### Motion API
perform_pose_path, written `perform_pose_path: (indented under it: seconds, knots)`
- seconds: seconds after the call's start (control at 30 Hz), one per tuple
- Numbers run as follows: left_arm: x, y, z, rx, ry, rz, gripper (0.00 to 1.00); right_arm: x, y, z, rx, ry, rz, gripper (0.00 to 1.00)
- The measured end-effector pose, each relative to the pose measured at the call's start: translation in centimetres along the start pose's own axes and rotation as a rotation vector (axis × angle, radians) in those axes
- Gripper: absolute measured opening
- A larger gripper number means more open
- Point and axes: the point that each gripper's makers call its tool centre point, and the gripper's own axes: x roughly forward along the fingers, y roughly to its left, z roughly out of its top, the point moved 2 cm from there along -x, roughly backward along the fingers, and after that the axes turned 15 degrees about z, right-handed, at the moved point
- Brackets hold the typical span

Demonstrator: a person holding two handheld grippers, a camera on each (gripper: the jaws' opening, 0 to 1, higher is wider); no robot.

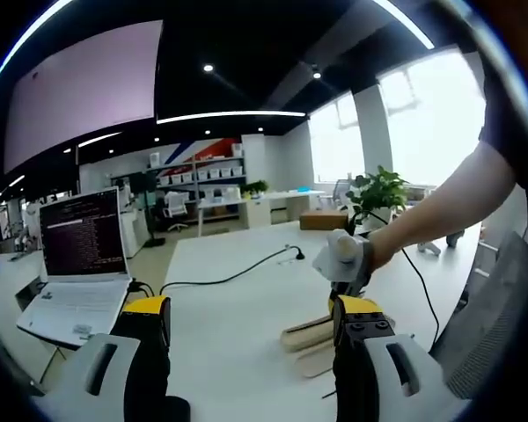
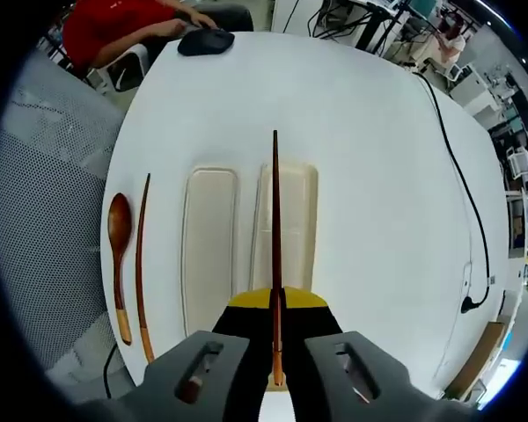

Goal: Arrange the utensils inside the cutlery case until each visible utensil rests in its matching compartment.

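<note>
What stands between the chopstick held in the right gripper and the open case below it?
Nothing visible does. The right gripper holds the chopstick directly over the right case half, with no object between them. The spoon and second chopstick lie off to the side.

The right tongs (image 2: 276,352) hide part of the cutlery case (image 2: 286,220); the laptop (image 1: 79,264) screen text is too small to read.
</note>
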Motion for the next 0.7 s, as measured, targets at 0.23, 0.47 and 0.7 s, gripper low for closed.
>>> perform_pose_path:
  seconds: [0.23,0.47,0.7]
  knots:
    - [0.1,-0.1,-0.2,0.012,0.012,-0.004,0.78,0.8,-0.7,-0.4,0.020,-0.009,0.028,0.00]
    - [0.0,0.2,-0.2,0.004,0.007,0.010,0.77,1.5,-1.4,-0.8,0.019,0.003,0.032,0.00]
    - [0.1,0.0,-0.5,0.020,0.023,0.006,0.77,1.9,-1.3,-0.8,0.026,-0.008,0.038,0.00]
